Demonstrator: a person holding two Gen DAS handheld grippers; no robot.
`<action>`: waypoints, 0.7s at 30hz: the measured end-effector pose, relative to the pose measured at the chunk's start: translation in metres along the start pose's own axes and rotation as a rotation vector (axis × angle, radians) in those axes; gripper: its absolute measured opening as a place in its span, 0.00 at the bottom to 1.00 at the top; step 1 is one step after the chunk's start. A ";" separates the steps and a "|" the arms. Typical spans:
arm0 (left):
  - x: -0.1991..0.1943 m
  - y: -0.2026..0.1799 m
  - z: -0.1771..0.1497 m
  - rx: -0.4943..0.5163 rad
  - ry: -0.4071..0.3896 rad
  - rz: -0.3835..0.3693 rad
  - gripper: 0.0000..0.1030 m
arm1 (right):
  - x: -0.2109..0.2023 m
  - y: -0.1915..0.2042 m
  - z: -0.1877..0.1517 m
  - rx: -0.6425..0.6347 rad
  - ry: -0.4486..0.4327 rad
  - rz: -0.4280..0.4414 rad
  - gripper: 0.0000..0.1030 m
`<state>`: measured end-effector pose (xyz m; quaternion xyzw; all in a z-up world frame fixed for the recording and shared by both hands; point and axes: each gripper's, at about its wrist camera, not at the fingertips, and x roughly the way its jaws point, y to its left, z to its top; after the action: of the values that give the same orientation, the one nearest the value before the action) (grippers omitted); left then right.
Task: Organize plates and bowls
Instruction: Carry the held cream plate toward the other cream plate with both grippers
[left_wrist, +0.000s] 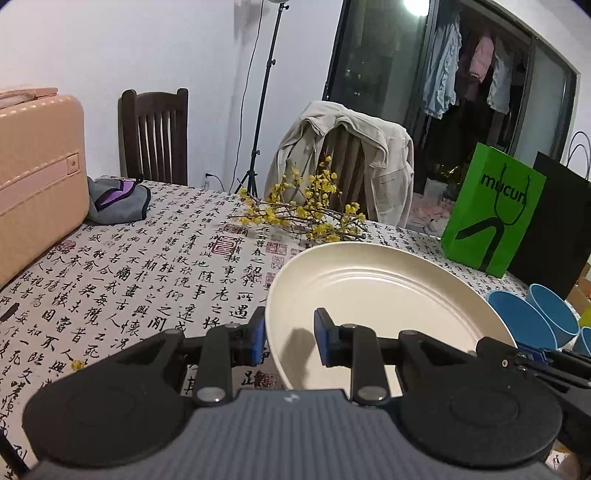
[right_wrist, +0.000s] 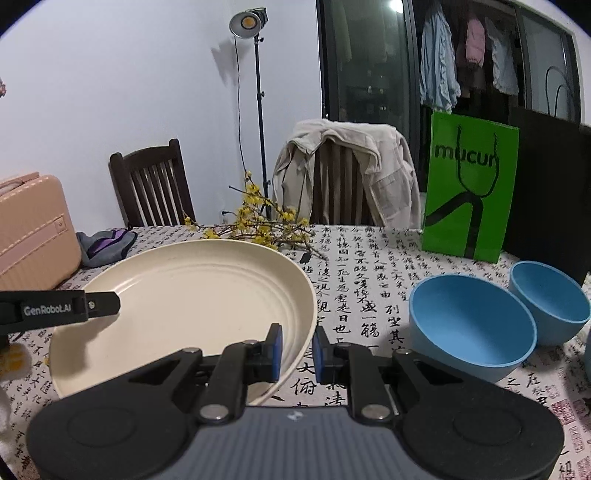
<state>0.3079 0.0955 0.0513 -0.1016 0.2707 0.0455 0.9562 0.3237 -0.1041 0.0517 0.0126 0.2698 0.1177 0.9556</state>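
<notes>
A large cream plate (left_wrist: 388, 295) (right_wrist: 192, 295) hangs tilted above the calligraphy tablecloth (left_wrist: 129, 280), held at both sides. My left gripper (left_wrist: 290, 341) is shut on its left rim, one blue pad outside and one inside the plate. In the right wrist view its black finger (right_wrist: 99, 303) reaches over the plate's left edge. My right gripper (right_wrist: 297, 350) is shut on the right rim, and its arm shows at the plate's far side (left_wrist: 535, 365). Two blue bowls (right_wrist: 472, 332) (right_wrist: 550, 299) sit side by side on the cloth to the plate's right, also seen in the left wrist view (left_wrist: 524, 321).
A green paper bag (right_wrist: 469, 184) and a black bag (right_wrist: 546, 192) stand at the back right. Yellow flower branches (left_wrist: 306, 210) lie behind the plate. A pink suitcase (left_wrist: 37, 177) and a grey-purple cloth (left_wrist: 114, 201) occupy the left. Two chairs stand behind the table.
</notes>
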 end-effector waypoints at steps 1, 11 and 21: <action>-0.001 0.001 -0.001 0.002 0.000 0.000 0.26 | -0.001 0.001 0.000 -0.002 -0.004 0.001 0.16; -0.024 0.011 -0.009 0.011 -0.026 0.004 0.26 | -0.020 0.011 -0.006 -0.019 -0.035 0.019 0.16; -0.047 0.019 -0.017 0.009 -0.055 0.013 0.26 | -0.039 0.024 -0.014 -0.039 -0.070 0.021 0.16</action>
<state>0.2564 0.1087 0.0590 -0.0941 0.2453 0.0534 0.9634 0.2784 -0.0905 0.0618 0.0009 0.2336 0.1325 0.9633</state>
